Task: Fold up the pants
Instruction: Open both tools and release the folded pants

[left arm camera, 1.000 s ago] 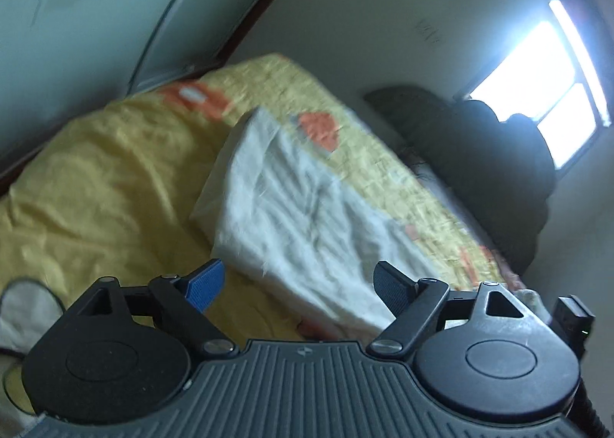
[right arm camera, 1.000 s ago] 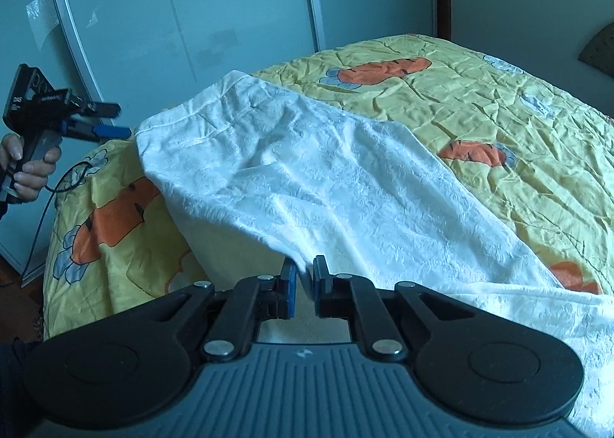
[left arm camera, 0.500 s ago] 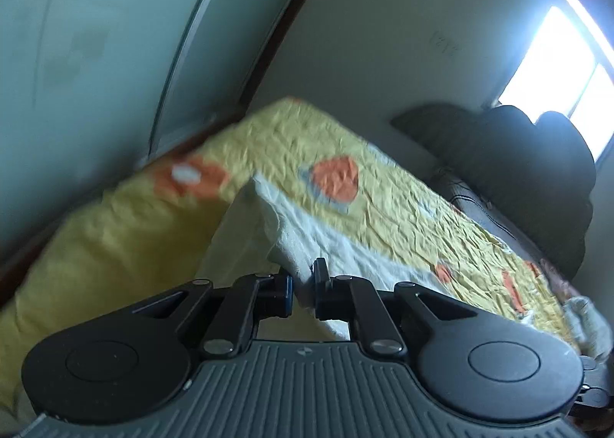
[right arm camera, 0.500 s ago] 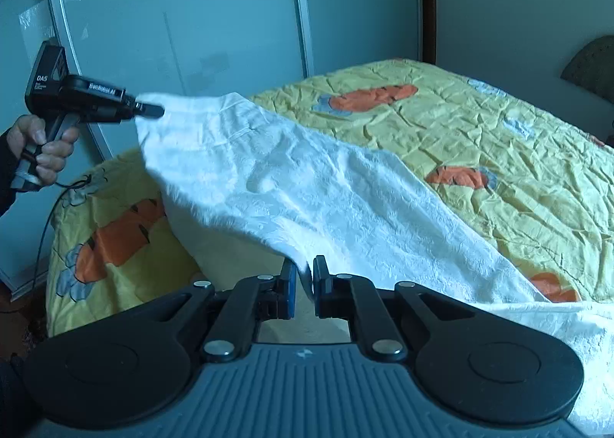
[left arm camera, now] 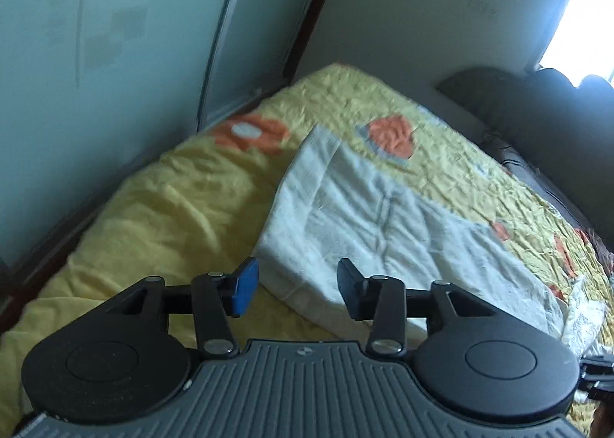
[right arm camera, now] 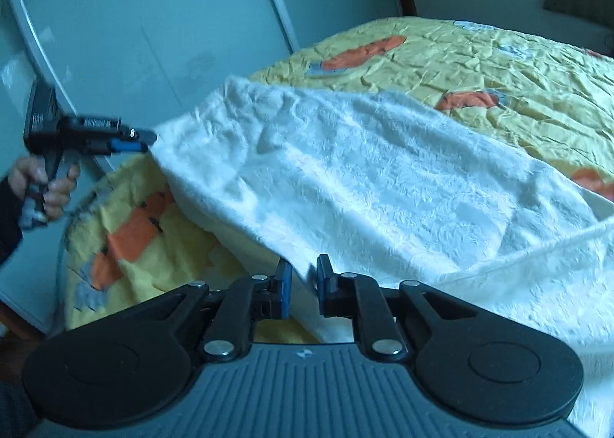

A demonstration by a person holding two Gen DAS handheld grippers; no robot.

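The white pants [left arm camera: 368,215] lie folded on a yellow bedspread [left arm camera: 172,208], and they also show in the right wrist view [right arm camera: 364,169]. My left gripper [left arm camera: 297,286] is open and empty, just short of the near corner of the pants. In the right wrist view the left gripper [right arm camera: 142,140] shows from the side at the far corner of the cloth. My right gripper [right arm camera: 303,286] has its jaws slightly apart, with the near edge of the pants hanging between the fingers.
The bed has orange flower prints [right arm camera: 360,52]. A pale sliding wardrobe door [right arm camera: 153,16] stands close behind the bed's left side. A dark headboard [left arm camera: 556,123] and a bright window [left arm camera: 583,27] are at the far right.
My left gripper, shut on the pants corner half a second ago, has opened and the cloth lies back on the bed. My right gripper's jaws have parted a little.
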